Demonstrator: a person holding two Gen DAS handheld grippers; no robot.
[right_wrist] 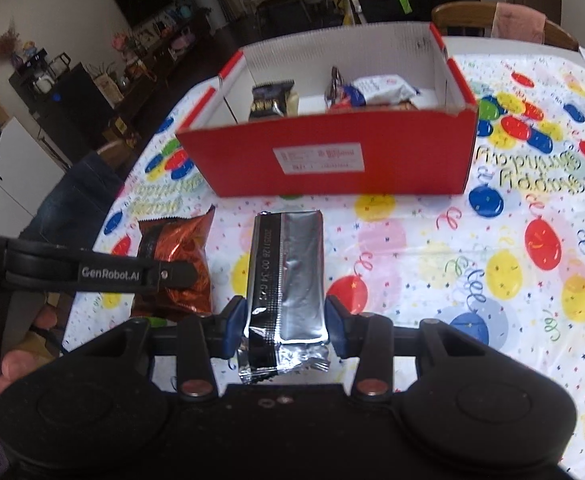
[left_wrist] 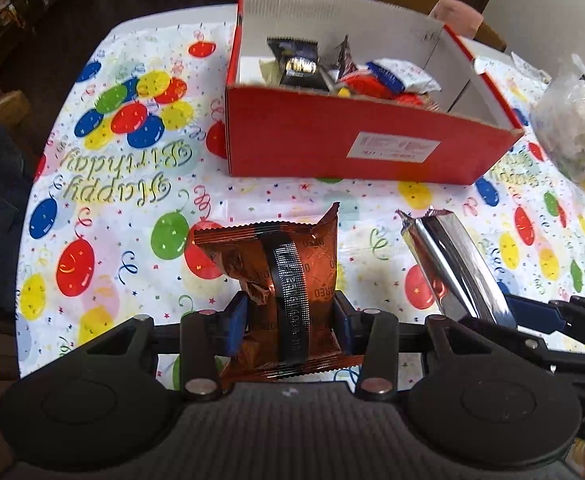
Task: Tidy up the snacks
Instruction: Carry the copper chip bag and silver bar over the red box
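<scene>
The left gripper (left_wrist: 290, 324) has its fingers (left_wrist: 236, 322) clamped on the sides of an orange Oreo pack (left_wrist: 284, 280), which juts forward above the bench (left_wrist: 112, 208). Just beside it, the right gripper (right_wrist: 285, 326) pinches a silver pack (right_wrist: 288, 276) the same way, its fingers (right_wrist: 232, 328) pressing the foil near its lower end. Farther on stands the open red box (right_wrist: 332, 160), with several snacks (right_wrist: 380, 88) inside. A clear bag (left_wrist: 576, 120) sits right of the box.
</scene>
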